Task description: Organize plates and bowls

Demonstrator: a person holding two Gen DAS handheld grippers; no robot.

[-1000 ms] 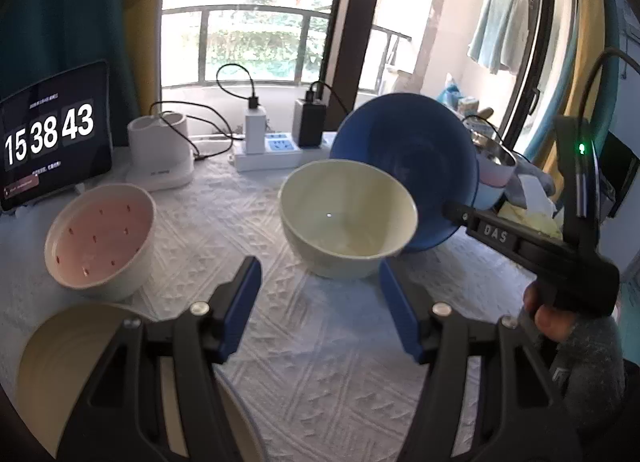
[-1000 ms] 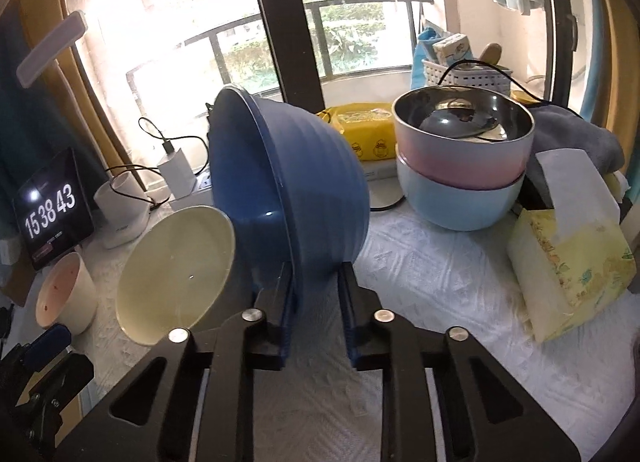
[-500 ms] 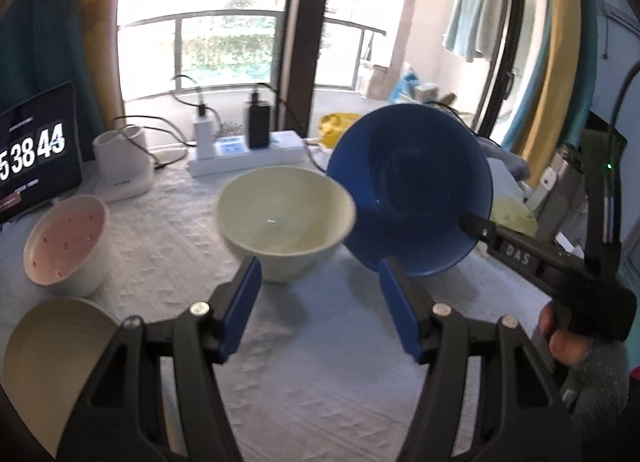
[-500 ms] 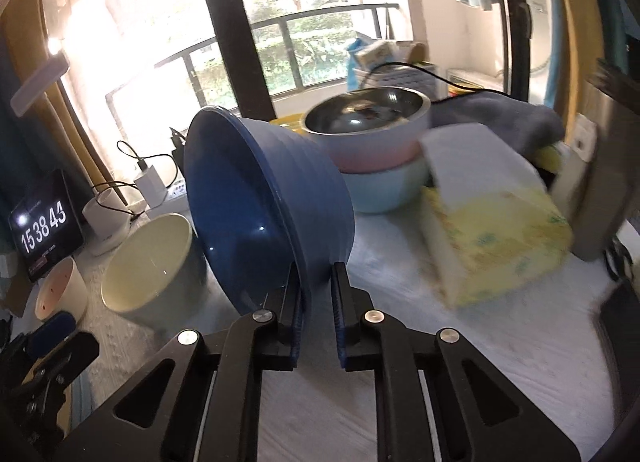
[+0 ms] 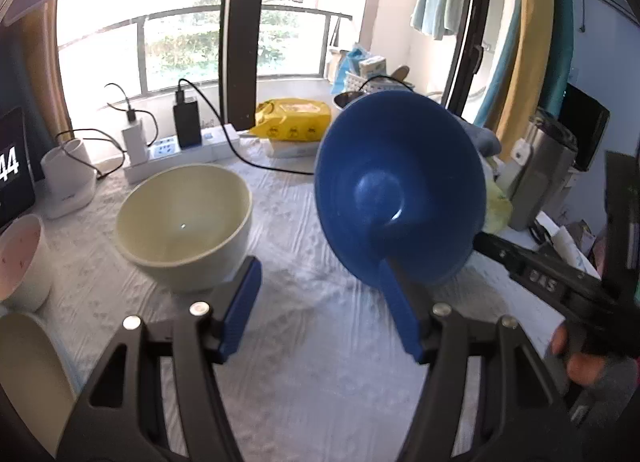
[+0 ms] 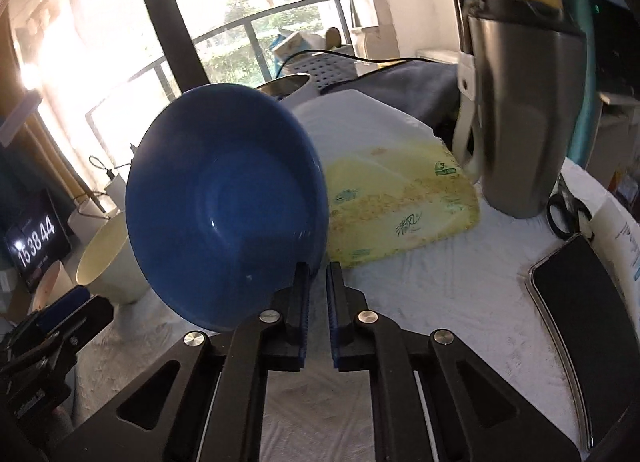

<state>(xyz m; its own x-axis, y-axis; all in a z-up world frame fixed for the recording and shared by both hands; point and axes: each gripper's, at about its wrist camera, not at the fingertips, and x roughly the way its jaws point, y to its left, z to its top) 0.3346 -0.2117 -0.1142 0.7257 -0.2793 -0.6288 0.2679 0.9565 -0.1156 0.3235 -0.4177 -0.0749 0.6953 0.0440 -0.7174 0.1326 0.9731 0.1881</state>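
Transfer step in hand: right tool (image 6: 317, 276) clamps the rim of the deep blue plastic bowl (image 6: 224, 206), tilted above the tabletop (image 6: 460, 302); left tool (image 5: 320, 302) half-open, empty; next, lower it into the cream ceramic bowl (image 5: 184, 218) at left

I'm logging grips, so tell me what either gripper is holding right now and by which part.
The right gripper is shut on the blue bowl, pinching its rim at the lower edge. The left gripper is open and holds nothing.
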